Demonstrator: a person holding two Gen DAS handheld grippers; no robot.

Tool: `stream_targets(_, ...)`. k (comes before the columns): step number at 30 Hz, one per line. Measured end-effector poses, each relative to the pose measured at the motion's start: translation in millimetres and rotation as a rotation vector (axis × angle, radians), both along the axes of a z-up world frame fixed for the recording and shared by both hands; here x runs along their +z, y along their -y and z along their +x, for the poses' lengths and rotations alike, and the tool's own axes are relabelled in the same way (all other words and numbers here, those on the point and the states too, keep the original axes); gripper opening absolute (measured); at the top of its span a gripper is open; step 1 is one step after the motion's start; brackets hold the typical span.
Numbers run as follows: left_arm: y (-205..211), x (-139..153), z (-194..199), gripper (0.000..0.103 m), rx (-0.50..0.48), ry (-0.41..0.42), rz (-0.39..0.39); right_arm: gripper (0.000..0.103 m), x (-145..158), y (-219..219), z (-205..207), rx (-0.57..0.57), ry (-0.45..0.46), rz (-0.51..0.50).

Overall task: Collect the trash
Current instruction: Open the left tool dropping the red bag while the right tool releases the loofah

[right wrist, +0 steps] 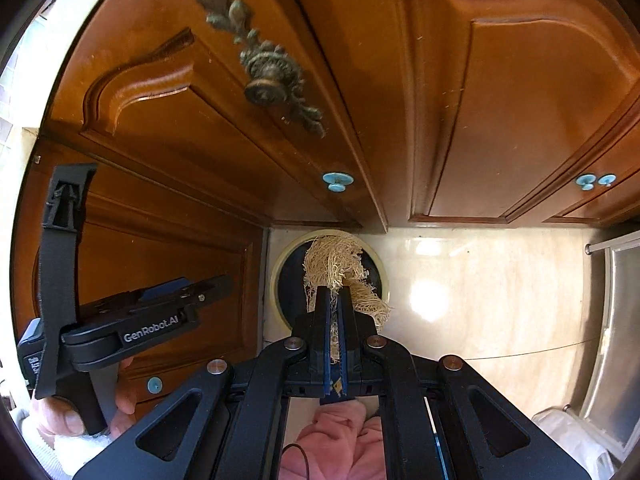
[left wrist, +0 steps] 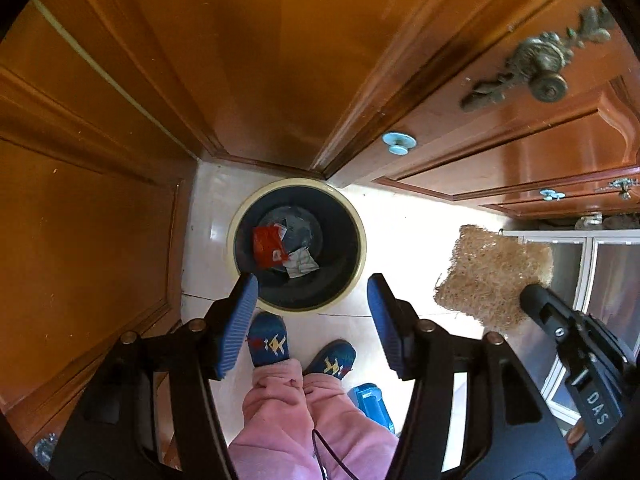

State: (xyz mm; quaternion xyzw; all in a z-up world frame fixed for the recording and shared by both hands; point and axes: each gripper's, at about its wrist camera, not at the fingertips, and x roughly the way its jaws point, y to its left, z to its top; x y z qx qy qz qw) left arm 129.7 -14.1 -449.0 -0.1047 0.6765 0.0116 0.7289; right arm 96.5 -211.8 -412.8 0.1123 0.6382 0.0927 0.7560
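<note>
A round bin with a cream rim (left wrist: pixel 233 236) stands on the pale floor in a corner of wooden cabinets. In it lie a red wrapper (left wrist: pixel 267 246) and a crumpled white paper (left wrist: pixel 302 263). My left gripper (left wrist: pixel 312 284) points down over the bin's near edge, open, with nothing between its blue pads. My right gripper (right wrist: pixel 334 292) is shut on a straw-coloured fibrous wad (right wrist: pixel 336 256), which hangs above the bin (right wrist: pixel 276 276) in the right wrist view. In the left wrist view the wad (left wrist: pixel 492 276) and right gripper (left wrist: pixel 534 296) are to the right of the bin.
Wooden cabinet doors with a brass handle (left wrist: pixel 540 68) and blue knobs (left wrist: pixel 399 143) wall in the corner. A person's feet in blue slippers (left wrist: pixel 269 340) stand just before the bin. A white-framed glass door (left wrist: pixel 592 264) is at the right, and a white plastic bag (right wrist: pixel 572 436) lies near it.
</note>
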Motion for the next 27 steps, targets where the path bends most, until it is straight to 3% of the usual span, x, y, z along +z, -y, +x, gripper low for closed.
stream_targets(8,-28.4,4.2,-10.0,0.054,0.083,0.02,0.01,0.003,-32.8,-26.1,6.0,0.029,-0.036,0.027)
stream_targets(16,-53.4,5.6,-17.3,0.054,0.127,0.035,0.023,0.004,-88.2,-55.9,19.9,0.075,-0.098,0.016)
stream_targets(18,-57.7,6.2,-19.6,0.054,0.134,0.035,0.021,0.009,-100.7,-64.3,23.1,0.09,-0.119,0.01)
stream_targets(22,-65.2,14.1,-24.0,0.054,0.144,0.041,0.012,0.037,-110.9,-68.6,24.8,0.083,-0.152,0.024)
stream_targets(27,-68.4,32.7,-25.4,0.054,0.15,0.064,-0.001,0.038,-86.7,-74.8,18.3,0.106,-0.108,0.033)
